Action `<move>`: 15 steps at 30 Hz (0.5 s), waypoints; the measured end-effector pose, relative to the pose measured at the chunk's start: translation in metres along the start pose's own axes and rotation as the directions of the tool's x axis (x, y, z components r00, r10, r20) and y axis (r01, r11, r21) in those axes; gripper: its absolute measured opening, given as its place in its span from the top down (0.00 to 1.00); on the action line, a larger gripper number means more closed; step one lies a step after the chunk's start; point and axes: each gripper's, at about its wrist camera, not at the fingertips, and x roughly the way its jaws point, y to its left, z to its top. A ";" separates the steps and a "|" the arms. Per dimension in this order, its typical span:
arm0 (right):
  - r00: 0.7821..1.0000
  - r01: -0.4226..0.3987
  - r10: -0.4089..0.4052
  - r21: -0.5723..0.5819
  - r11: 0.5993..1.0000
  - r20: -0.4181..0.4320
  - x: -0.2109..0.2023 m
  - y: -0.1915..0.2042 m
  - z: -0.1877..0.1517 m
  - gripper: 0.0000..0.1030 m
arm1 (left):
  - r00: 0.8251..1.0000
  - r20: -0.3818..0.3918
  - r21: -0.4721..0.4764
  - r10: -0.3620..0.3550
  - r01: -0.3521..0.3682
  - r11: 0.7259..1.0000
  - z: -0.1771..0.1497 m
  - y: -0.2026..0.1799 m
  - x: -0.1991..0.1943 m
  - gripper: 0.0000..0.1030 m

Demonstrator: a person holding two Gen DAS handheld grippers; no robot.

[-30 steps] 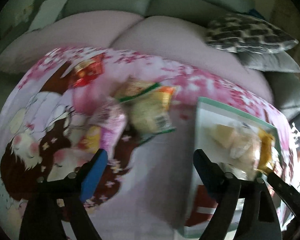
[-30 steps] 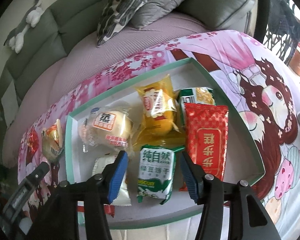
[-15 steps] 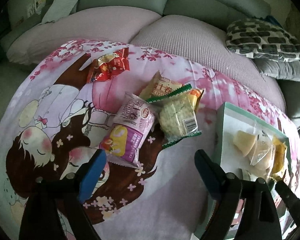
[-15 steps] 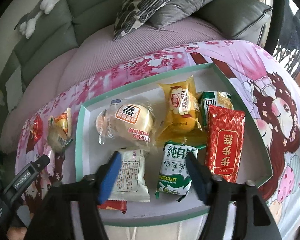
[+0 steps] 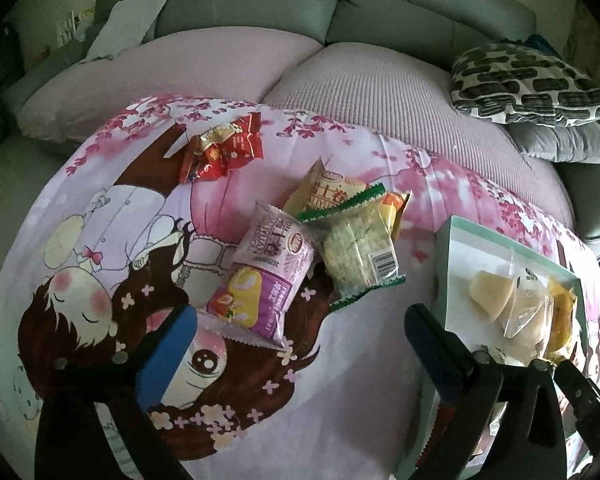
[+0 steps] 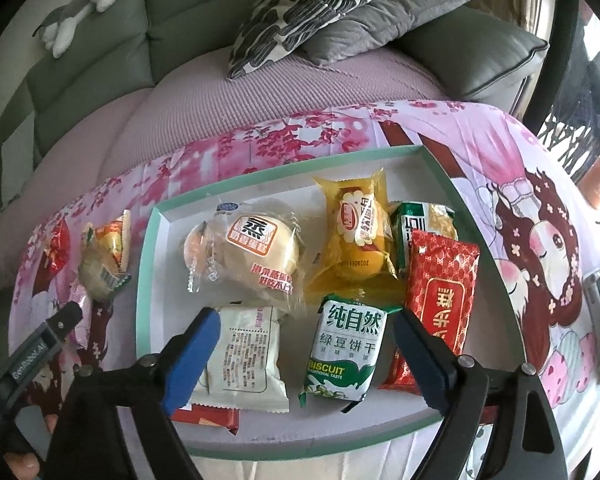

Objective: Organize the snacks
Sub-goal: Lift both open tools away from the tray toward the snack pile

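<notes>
My left gripper (image 5: 300, 344) is open and empty above the pink cartoon cloth, just in front of a purple snack pack (image 5: 266, 276). Beyond lie a green-edged cake pack (image 5: 358, 256), a yellow pack (image 5: 328, 194) and a red pack (image 5: 220, 152). My right gripper (image 6: 304, 352) is open and empty over the green-rimmed white tray (image 6: 144, 264), which also shows in the left wrist view (image 5: 444, 248). The tray holds a steamed-cake pack (image 6: 252, 252), a yellow pack (image 6: 356, 232), a green biscuit pack (image 6: 344, 352), a red pack (image 6: 440, 300) and a white pack (image 6: 248, 356).
A grey-green sofa with pink seat cushions (image 5: 340, 72) runs behind the table. A patterned pillow (image 5: 528, 84) and a grey pillow (image 6: 380, 20) lie on it. The left gripper's finger (image 6: 44, 340) shows at the left of the right wrist view.
The left gripper has moved closer to the loose packs, which now sit larger and sharper between its fingers. The right gripper has pulled back a little from the tray, uncovering the white pack.
</notes>
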 end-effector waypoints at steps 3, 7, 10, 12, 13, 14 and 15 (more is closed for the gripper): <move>1.000 -0.007 0.007 -0.016 1.000 0.023 -0.004 0.004 0.000 0.01 | 1.000 0.016 -0.013 0.004 -0.003 1.000 0.004 0.008 -0.004 0.00; 0.999 -0.026 0.028 -0.053 0.998 0.044 -0.008 0.018 -0.001 0.01 | 0.999 0.034 -0.062 0.005 -0.003 0.998 0.011 0.027 -0.009 0.00; 0.998 -0.041 0.046 -0.089 0.995 0.051 -0.009 0.031 -0.004 0.00 | 0.998 0.049 -0.071 0.042 -0.039 0.997 0.015 0.041 -0.012 0.00; 0.997 -0.049 0.055 -0.108 0.993 0.050 -0.008 0.039 -0.007 0.00 | 0.997 0.057 -0.077 0.059 -0.055 0.996 0.016 0.050 -0.014 0.00; 0.997 -0.055 0.061 -0.117 0.992 0.047 -0.007 0.044 -0.008 0.00 | 0.996 0.063 -0.083 0.067 -0.061 0.995 0.017 0.055 -0.015 0.00; 0.997 -0.060 0.066 -0.127 0.990 0.043 -0.006 0.047 -0.010 0.00 | 0.995 0.070 -0.091 0.071 -0.064 0.994 0.018 0.060 -0.016 0.00; 0.997 -0.063 0.069 -0.137 0.989 0.036 -0.004 0.052 -0.012 0.00 | 0.994 0.076 -0.097 0.073 -0.066 0.993 0.018 0.064 -0.017 0.00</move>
